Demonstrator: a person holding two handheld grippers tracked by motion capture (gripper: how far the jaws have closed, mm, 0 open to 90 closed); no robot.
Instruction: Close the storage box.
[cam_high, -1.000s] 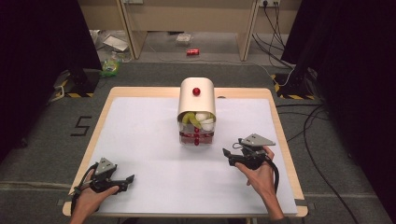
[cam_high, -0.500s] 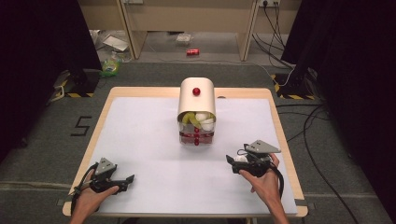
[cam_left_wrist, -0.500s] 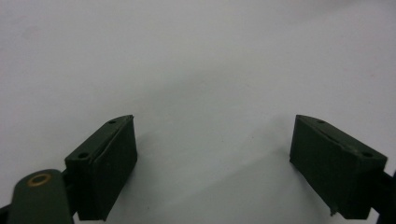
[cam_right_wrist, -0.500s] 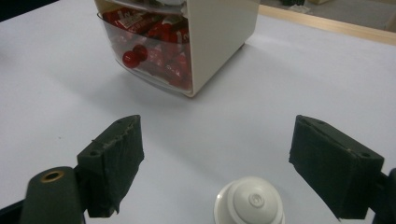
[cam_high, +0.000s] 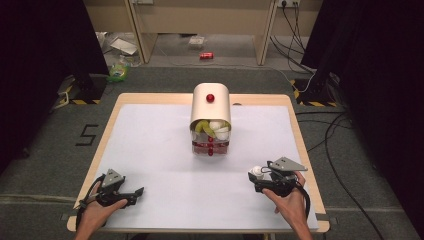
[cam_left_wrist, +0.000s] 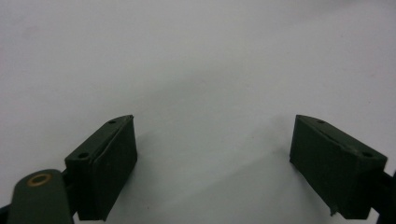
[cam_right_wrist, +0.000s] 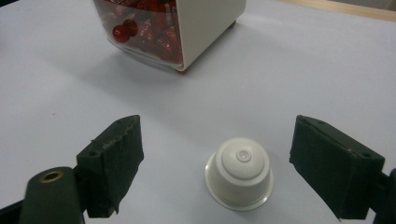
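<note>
A small white capsule (cam_right_wrist: 239, 171) stands upside down on the white mat, seen in the high view as the capsule (cam_high: 256, 171). My right gripper (cam_right_wrist: 215, 154) has its jaws on either side of it without touching. They have just been opening, and the right gripper (cam_high: 254, 176) is open at the near right of the table. At the near left, my left gripper (cam_high: 134, 194) rests low over the mat. The left gripper (cam_left_wrist: 214, 149) is open with bare mat between its jaws.
A beige round-topped dispenser box (cam_high: 210, 107) with a red knob stands mid-table, holding yellow and white capsules above a clear drawer of red ones (cam_high: 210, 146). Its corner (cam_right_wrist: 205, 23) lies ahead of the right gripper. The wooden table edge (cam_high: 301, 145) frames the mat.
The right hand has drawn back toward the near edge and sunk a little. The white capsule now stands free on the mat between its jaws. The left hand has stayed put.
</note>
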